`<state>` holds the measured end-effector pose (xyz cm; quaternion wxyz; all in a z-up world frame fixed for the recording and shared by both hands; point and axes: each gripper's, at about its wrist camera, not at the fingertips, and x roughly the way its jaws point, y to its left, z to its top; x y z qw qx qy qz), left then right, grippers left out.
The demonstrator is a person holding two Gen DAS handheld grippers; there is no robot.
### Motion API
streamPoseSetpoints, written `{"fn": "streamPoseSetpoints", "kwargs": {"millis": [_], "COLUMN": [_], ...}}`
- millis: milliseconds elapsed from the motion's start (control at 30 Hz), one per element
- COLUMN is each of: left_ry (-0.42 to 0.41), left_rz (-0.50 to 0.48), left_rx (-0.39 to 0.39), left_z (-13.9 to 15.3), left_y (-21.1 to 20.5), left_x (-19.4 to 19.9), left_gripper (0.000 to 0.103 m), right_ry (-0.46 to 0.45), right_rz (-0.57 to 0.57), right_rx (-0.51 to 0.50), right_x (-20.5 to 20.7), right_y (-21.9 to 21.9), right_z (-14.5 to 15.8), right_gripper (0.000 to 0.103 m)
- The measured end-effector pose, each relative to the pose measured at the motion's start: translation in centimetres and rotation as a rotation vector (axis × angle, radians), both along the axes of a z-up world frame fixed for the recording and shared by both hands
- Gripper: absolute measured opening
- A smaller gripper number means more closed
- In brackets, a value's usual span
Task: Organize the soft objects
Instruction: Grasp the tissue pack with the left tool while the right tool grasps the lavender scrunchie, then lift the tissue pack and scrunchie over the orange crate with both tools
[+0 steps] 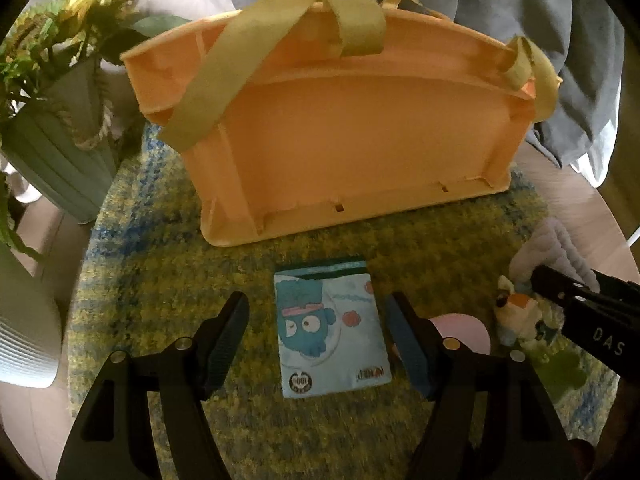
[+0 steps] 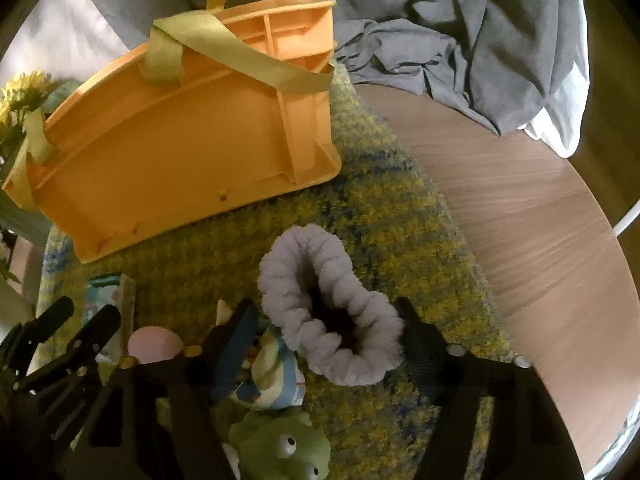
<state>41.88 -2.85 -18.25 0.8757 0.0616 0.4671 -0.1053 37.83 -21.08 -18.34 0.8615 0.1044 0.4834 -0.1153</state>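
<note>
Our left hand-held gripper [image 1: 316,340] hangs released, its jaws spread wide to either side of a small tissue pack [image 1: 331,332] printed with a blue cartoon figure; the pack lies flat on the yellow-and-blue rug [image 1: 160,280], apart from both fingers. Our right hand-held gripper [image 2: 324,340] is likewise released, jaws apart around a fluffy lilac scrunchie [image 2: 332,312] that rests on the same rug; we cannot tell whether the fingers touch it. Just beside the scrunchie lie a striped soft toy [image 2: 276,372] and a green frog toy [image 2: 280,444]; a pink round thing [image 2: 154,344] sits near the tissue pack. Beyond them stands the orange basket [image 1: 352,144] with yellow straps [image 1: 208,96]; a green pot of sunflowers [image 1: 60,128] stands at its left; the rug covers part of a wooden table [image 2: 520,200].
</note>
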Motion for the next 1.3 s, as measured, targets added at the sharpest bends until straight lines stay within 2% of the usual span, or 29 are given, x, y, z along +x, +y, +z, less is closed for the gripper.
{"fn": "streamPoseSetpoints", "kwargs": {"millis": [67, 100, 133, 200, 333, 567, 767, 1300], "left_ry": [0.003, 0.004, 0.005, 0.011, -0.010, -0.061, -0.103, -0.326], "left_rz": [-0.003, -0.007, -0.009, -0.020, -0.036, -0.053, -0.074, -0.104], "left_rx": [-0.001, -0.001, -0.001, -0.009, -0.002, -0.027, -0.083, -0.147], "left_z": [-0.2, -0.2, -0.3, -0.5, -0.3, 1.5, 4.0, 11.4], "left_y": [-0.2, -0.2, -0.2, -0.2, -0.2, 0.1, 0.9, 3.0], "left_x": [0.2, 0.2, 0.2, 0.3, -0.1, -1.2, -1.8, -4.8], "left_gripper": [0.069, 0.066, 0.058, 0.054, 0.053, 0.053, 0.053, 0.053], "right_ry": [0.002, 0.000, -0.002, -0.006, -0.012, -0.061, -0.119, -0.279], "right_rz": [0.002, 0.004, 0.008, 0.016, 0.023, 0.010, 0.002, 0.029], "right_rx": [-0.012, -0.015, -0.015, -0.022, -0.029, -0.052, -0.065, -0.052], "right_x": [0.2, 0.3, 0.3, 0.2, -0.2, -1.4, -2.5, -5.1], "right_y": [-0.1, -0.1, -0.1, 0.0, 0.4, 0.9, 1.5, 4.2], "right_z": [-0.1, -0.1, -0.1, 0.0, 0.2, 1.6, 3.3, 8.8], "right_gripper": [0.052, 0.049, 0.044, 0.038, 0.032, 0.031, 0.031, 0.031]}}
